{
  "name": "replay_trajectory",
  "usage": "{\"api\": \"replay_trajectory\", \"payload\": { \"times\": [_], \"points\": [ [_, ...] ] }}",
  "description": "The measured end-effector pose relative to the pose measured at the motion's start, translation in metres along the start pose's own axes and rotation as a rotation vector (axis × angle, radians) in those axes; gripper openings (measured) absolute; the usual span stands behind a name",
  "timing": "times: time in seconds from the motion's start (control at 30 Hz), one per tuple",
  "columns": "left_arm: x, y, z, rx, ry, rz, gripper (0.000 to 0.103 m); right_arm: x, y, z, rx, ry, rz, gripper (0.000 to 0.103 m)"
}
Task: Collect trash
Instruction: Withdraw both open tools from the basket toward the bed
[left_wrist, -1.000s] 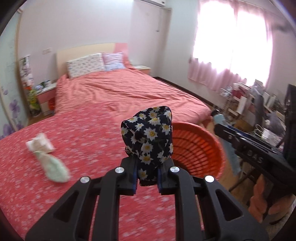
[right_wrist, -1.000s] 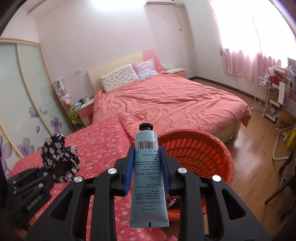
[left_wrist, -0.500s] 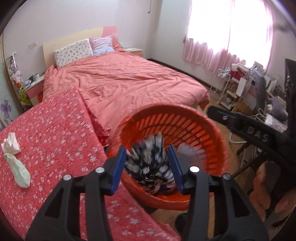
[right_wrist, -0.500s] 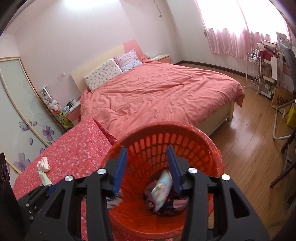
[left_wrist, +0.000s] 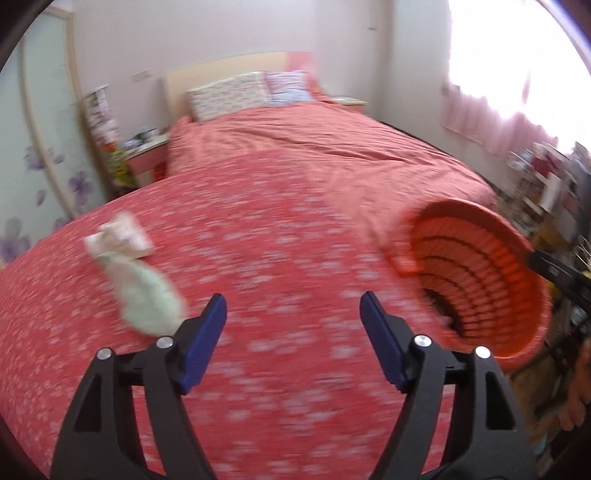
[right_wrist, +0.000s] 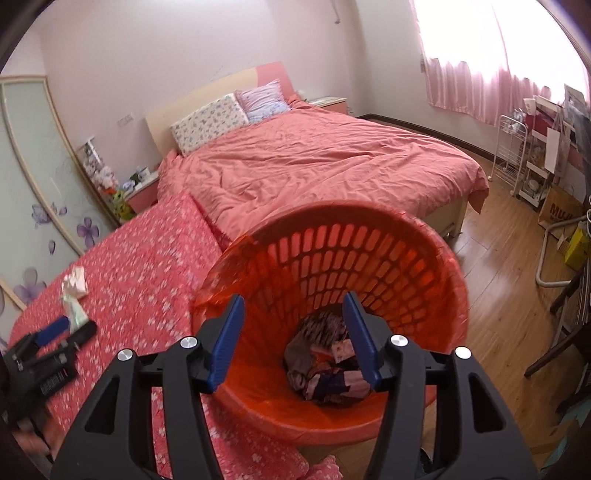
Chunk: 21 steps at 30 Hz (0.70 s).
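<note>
Left view motion-blurred, basket (left_wrist: 491, 280) contents indistinct, tissue (left_wrist: 136, 280) smeared

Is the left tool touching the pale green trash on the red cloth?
Cannot tell. In the left wrist view the left tool stands open beside the pale green trash; blur hides any gap at its fingertip.
</note>
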<state>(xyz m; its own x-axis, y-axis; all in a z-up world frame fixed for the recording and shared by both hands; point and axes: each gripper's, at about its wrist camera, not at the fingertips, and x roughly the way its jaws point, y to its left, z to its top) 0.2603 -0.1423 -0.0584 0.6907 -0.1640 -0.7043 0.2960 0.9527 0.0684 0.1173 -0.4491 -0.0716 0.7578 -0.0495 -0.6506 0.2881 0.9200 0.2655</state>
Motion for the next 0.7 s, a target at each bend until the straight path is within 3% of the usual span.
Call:
{"api": "replay_trajectory", "payload": {
  "times": [0.17,0.3,0.47,0.5,0.6,0.67,0.7],
  "points": [
    [0.014,0.075,-0.002,-0.146,0.020,0.147,0.081,0.002,0.027,-0.009,-0.079,0.012,-0.006,0.056],
    [0.034,0.115,0.004,-0.250,0.060,0.167,0.082,0.004,0.048,-0.015,-0.141,0.022,-0.001,0.057],
    [0.069,0.130,0.010,-0.274,0.137,0.204,0.079,0.009,0.068,-0.021,-0.180,0.043,0.025,0.057],
    [0.073,0.132,0.009,-0.280,0.149,0.200,0.075,0.009,0.070,-0.022,-0.185,0.047,0.030,0.057],
    [0.077,0.135,0.007,-0.284,0.132,0.183,0.048,0.011,0.080,-0.025,-0.202,0.058,0.044,0.057],
    [0.074,0.138,0.007,-0.269,0.122,0.191,0.021,0.012,0.086,-0.026,-0.211,0.066,0.051,0.057],
    [0.072,0.142,0.006,-0.270,0.119,0.184,0.018,0.012,0.089,-0.027,-0.215,0.070,0.057,0.057]
  ]
}}
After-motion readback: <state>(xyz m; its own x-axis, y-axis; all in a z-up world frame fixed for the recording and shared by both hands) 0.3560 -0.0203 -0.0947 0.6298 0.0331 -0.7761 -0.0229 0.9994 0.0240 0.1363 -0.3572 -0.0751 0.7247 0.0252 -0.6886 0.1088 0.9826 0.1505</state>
